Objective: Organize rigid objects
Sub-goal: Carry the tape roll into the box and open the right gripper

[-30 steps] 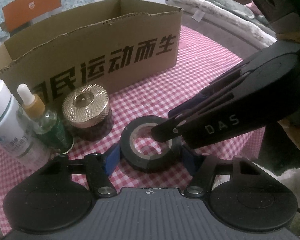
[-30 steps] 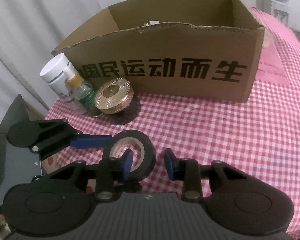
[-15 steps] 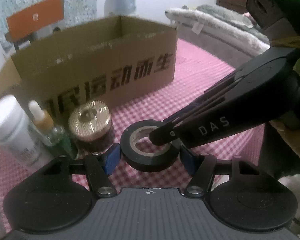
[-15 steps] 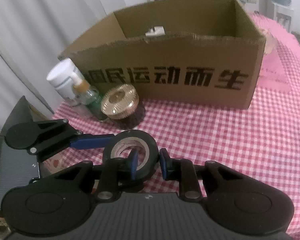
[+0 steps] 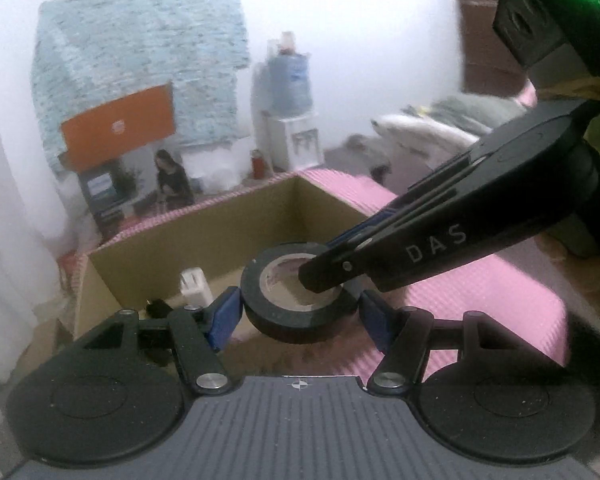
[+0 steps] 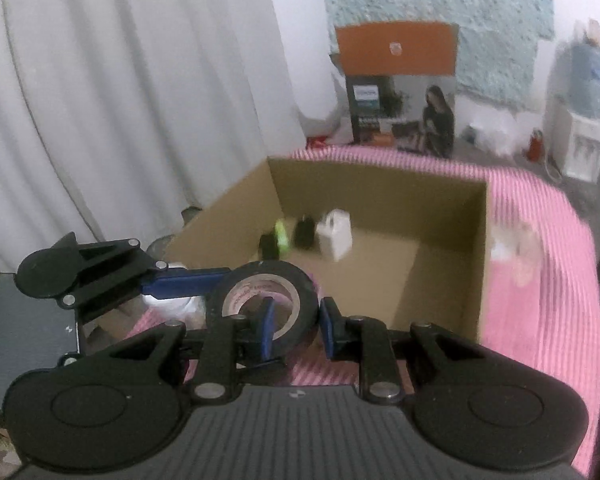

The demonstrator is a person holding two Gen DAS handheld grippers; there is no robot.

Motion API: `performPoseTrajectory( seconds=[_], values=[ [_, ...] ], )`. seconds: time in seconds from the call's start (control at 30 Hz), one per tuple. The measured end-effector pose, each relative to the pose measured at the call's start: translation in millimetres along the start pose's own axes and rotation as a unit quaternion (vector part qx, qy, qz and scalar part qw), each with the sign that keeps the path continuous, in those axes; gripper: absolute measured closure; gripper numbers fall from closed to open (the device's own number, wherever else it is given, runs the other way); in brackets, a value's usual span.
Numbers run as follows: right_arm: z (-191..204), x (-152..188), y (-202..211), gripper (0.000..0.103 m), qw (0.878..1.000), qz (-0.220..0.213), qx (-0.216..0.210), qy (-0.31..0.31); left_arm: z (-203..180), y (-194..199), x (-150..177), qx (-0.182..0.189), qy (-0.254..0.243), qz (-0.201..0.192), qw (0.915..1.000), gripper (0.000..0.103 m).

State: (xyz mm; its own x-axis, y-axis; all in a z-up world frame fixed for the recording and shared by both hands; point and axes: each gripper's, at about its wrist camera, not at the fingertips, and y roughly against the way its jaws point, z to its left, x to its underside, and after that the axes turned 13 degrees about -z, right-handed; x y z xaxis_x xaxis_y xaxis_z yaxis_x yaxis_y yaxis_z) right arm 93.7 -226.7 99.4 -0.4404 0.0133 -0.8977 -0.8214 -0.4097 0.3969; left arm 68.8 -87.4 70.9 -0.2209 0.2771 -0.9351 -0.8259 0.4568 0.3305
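With the black roll of electrical tape (image 5: 300, 296) clamped across its outside by the left gripper (image 5: 298, 312) and pinched through one wall by the nearly closed right gripper (image 6: 294, 326) above the open brown cardboard box (image 6: 380, 200), both should travel together and release only low inside.

left wrist view: sits just behind its own blue fingers (image 5: 224, 316), close in, angled down and forward over the near wall of the cardboard box (image 5: 220, 240). right wrist view: same kind of mount behind its fingers (image 6: 266, 330), looking down into the box (image 6: 380, 204) from its other end. both share the tape roll (image 5: 296, 300) (image 6: 260, 300), the box interior, the pink checked desk (image 6: 540, 280), and the orange carton (image 5: 118, 126) beyond.
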Motion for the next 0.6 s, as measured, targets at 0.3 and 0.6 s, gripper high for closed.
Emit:
performPoseTrajectory(
  seconds=[0.3,0.6],
  values=[
    [-75.1,-54.8,-92.8,0.077,0.996,0.077,-0.031,-0.037,23.9,-90.5,-18.8,-0.037,0.052,0.040,0.9971,0.039],
    [-122.3,-62.7,-177.1,0.077,0.988,0.147,-0.013,-0.041,64.2,-174.0,-17.2,-0.034,0.151,0.130,0.9793,0.039]
  ],
)
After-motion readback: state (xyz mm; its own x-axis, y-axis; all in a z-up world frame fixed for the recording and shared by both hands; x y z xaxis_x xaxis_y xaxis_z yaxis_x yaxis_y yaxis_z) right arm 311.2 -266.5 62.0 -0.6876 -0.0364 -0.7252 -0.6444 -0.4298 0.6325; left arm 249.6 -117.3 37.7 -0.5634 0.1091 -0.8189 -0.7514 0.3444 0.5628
